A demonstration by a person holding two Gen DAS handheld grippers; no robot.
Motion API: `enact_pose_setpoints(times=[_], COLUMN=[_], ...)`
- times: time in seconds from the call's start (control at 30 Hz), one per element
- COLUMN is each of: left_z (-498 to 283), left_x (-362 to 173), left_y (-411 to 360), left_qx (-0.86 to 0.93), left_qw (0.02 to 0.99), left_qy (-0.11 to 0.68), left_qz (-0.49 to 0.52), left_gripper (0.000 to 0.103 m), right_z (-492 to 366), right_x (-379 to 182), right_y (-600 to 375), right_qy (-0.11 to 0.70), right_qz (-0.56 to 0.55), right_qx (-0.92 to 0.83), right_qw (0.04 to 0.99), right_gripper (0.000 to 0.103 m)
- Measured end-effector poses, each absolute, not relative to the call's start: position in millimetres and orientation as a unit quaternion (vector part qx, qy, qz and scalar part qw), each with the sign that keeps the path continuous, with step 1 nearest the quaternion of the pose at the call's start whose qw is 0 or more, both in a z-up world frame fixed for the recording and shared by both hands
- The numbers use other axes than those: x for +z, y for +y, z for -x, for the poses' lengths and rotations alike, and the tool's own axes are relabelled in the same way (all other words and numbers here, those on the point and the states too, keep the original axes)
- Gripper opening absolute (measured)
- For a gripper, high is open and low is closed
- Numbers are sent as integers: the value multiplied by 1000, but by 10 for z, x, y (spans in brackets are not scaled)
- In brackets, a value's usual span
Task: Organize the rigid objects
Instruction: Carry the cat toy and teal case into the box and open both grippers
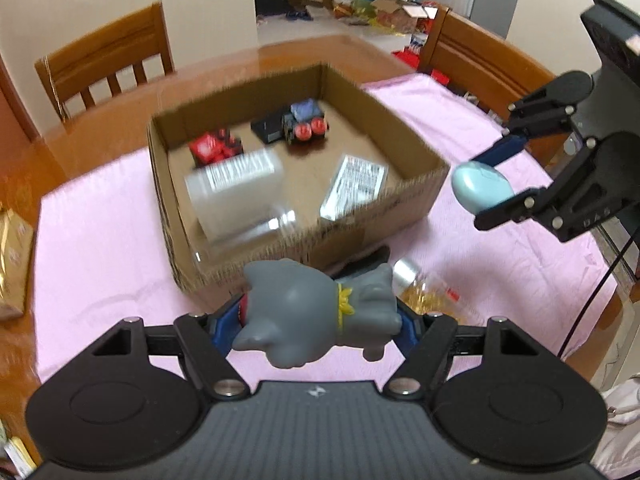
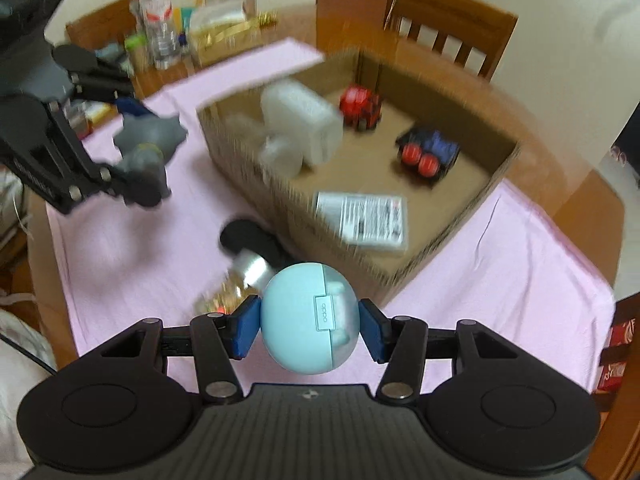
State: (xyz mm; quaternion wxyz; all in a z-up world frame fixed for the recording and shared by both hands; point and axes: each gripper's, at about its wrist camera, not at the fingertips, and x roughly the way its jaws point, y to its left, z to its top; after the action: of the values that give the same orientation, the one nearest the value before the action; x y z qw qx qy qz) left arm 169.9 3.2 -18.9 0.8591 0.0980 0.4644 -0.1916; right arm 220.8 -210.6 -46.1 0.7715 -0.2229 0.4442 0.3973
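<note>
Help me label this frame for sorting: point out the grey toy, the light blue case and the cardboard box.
grey toy (image 1: 316,312), left wrist view, on its grey body.
light blue case (image 2: 296,320), right wrist view, on its solid blue half.
cardboard box (image 1: 420,196), left wrist view, on its near right wall.

grey cat figurine (image 1: 316,312): on its side, clamped, aloft | pale-blue earbud case (image 2: 308,318): gripped, aloft | cardboard box (image 1: 424,188): open, part-filled

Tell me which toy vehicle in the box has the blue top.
The toy vehicle toward the box's far corner: blue top, two round red fronts. The other toy vehicle is all red and black.
</note>
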Motion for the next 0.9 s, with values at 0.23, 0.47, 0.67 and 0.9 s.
enact_pose_setpoints(times=[0.23, 0.47, 0.67, 0.9], left_z=[-2053, -2689, -2972, -2729], left_x=[175, 231, 29, 108], left_y=[-107, -425, -485, -295], left_qx=[-193, -197, -151, -135], left_qw=[885, 899, 908, 918], left_qy=[409, 374, 376, 360], left_qz=[-112, -116, -111, -93], left_gripper=[72, 73, 88, 98], right_z=[-2427, -2605, -2712, -2854], right_x=[-163, -267, -319, -376], right_y=[-1953, -1836, -1845, -1903], right_qy=[403, 405, 409, 416], right_qz=[210, 208, 198, 188], right_qx=[397, 395, 391, 382], right_qw=[797, 798, 800, 804], right_gripper=[58, 58, 58, 58])
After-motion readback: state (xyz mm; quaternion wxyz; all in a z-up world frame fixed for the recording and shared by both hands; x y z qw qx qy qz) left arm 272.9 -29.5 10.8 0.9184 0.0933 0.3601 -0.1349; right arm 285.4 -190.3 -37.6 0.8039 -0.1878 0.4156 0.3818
